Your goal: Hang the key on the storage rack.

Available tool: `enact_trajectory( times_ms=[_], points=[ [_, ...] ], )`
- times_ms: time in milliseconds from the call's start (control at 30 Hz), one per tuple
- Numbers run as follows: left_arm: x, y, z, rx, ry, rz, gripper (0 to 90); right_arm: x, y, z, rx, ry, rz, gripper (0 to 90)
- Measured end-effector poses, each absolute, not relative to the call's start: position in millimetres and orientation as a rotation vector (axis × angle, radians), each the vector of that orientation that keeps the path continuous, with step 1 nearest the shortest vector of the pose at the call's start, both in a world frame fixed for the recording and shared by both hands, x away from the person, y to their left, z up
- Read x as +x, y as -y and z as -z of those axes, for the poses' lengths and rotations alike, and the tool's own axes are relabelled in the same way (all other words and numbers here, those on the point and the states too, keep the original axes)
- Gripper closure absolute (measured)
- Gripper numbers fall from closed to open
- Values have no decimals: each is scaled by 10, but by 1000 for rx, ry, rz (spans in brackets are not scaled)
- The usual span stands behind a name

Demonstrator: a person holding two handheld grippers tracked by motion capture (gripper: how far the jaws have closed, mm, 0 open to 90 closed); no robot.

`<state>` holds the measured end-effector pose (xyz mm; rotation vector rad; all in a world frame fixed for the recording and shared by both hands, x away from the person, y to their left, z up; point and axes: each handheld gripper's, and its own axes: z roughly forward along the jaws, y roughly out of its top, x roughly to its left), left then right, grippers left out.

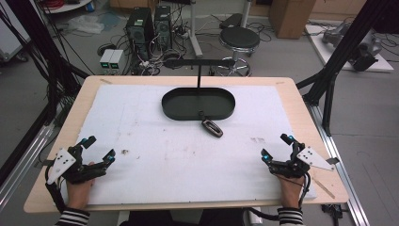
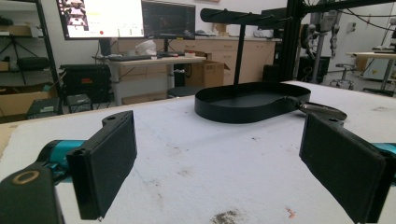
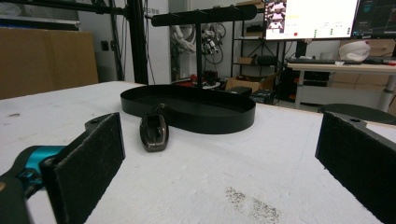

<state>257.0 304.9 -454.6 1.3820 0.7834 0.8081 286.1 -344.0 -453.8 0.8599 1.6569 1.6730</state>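
Trouble could start with the fob (image 1: 212, 127), a small dark key-shaped thing lying flat on the white mat (image 1: 141, 141) just in front of the tray (image 1: 198, 104) and touching or nearly touching its near wall; whether its top end rests on the rim cannot be told. Both grippers sit well short of the tray, near the mat's front edge: the left gripper (image 1: 97, 149) off toward the front left, the right gripper (image 1: 275, 147) off toward the front right, each with jaws spread wide and nothing between them. Either hand has a long reach to cover, so a hurried approach could push the fob against the tray wall instead of straddling it. Lying so low, it may let the pads (image 3: 88, 163) close above it or nip only one end, and it would then pivot and drop. A jaw that catches the tray rim could also shove the tray and its stand (image 1: 198, 63).
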Motion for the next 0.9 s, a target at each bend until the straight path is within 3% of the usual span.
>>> enact_trajectory(
  times_ms=[900],
  points=[
    [2564,-3047,4546,1383,-779,-812,116,2901,3457,4520,902,-1656,-1690,2]
  ],
)
